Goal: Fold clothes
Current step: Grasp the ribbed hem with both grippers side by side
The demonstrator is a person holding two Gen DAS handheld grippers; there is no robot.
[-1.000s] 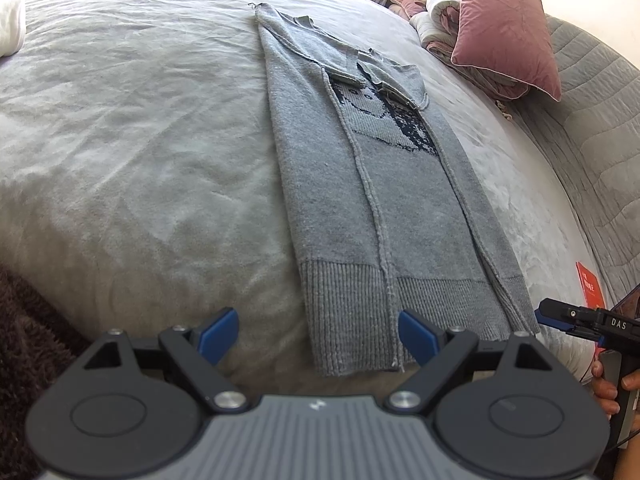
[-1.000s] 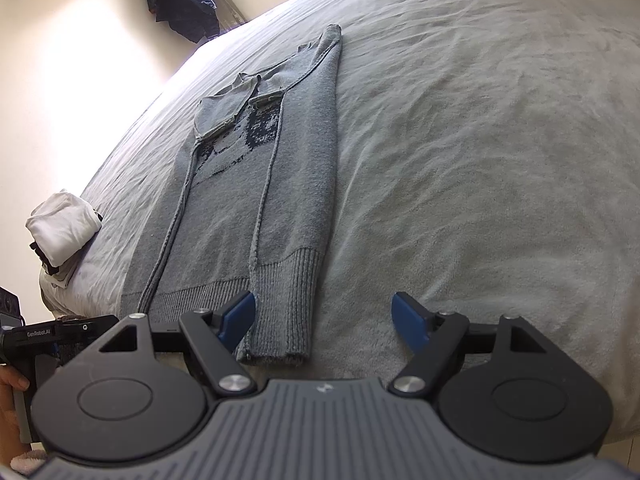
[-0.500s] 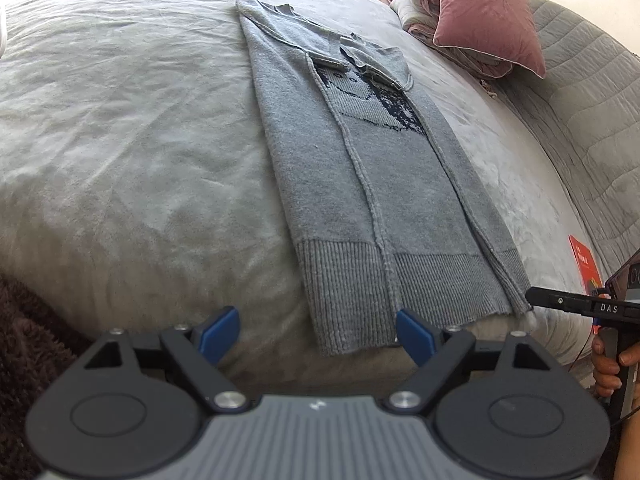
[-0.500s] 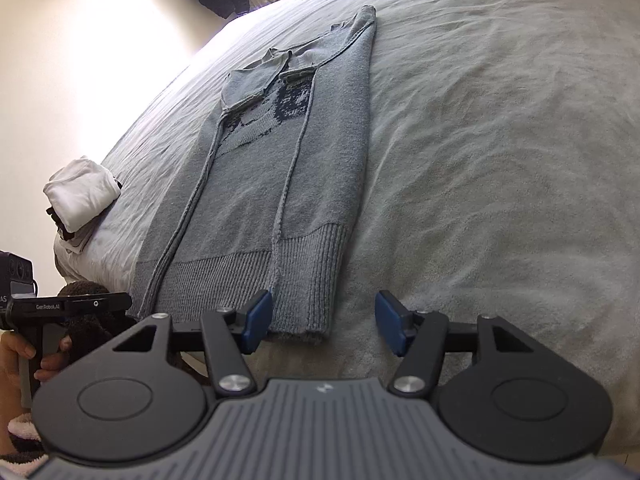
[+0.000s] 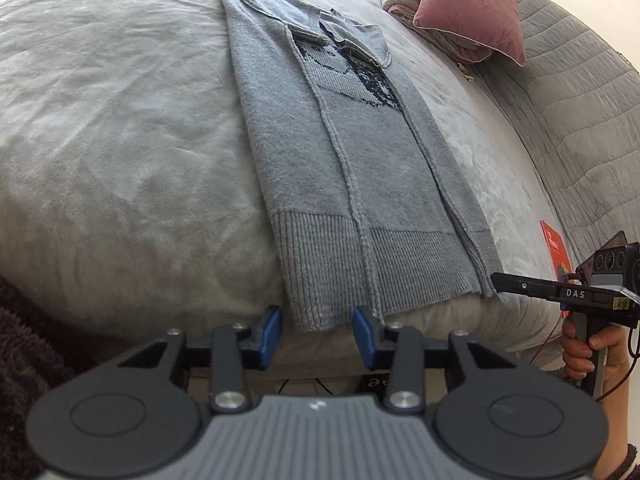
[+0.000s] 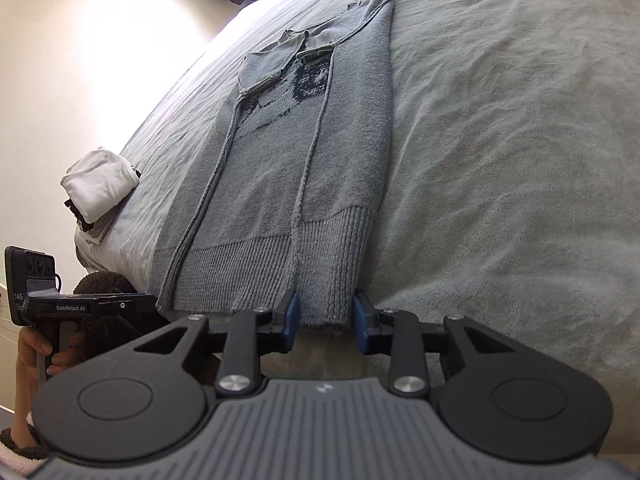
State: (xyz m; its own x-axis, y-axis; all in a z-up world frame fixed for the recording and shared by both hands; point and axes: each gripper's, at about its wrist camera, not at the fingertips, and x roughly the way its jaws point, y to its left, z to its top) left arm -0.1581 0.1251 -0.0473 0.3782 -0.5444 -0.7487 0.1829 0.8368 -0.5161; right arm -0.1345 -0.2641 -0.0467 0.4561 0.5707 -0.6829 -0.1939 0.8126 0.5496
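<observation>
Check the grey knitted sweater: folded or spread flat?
Partly folded: grey knitted sweater lies as a long strip, both sides and sleeves turned inward, not yet folded lengthwise.

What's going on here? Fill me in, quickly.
A person is folding a grey sweater on a bed, with a handheld gripper in each hand. The sweater lies flat, its sides already folded in to make a long strip. The left gripper and right gripper are each at a corner of the ribbed hem nearest the person. Both have just been closing, with the hem between their fingers, though not visibly pinched yet. Folded white clothes and a pink pillow sit aside.
</observation>
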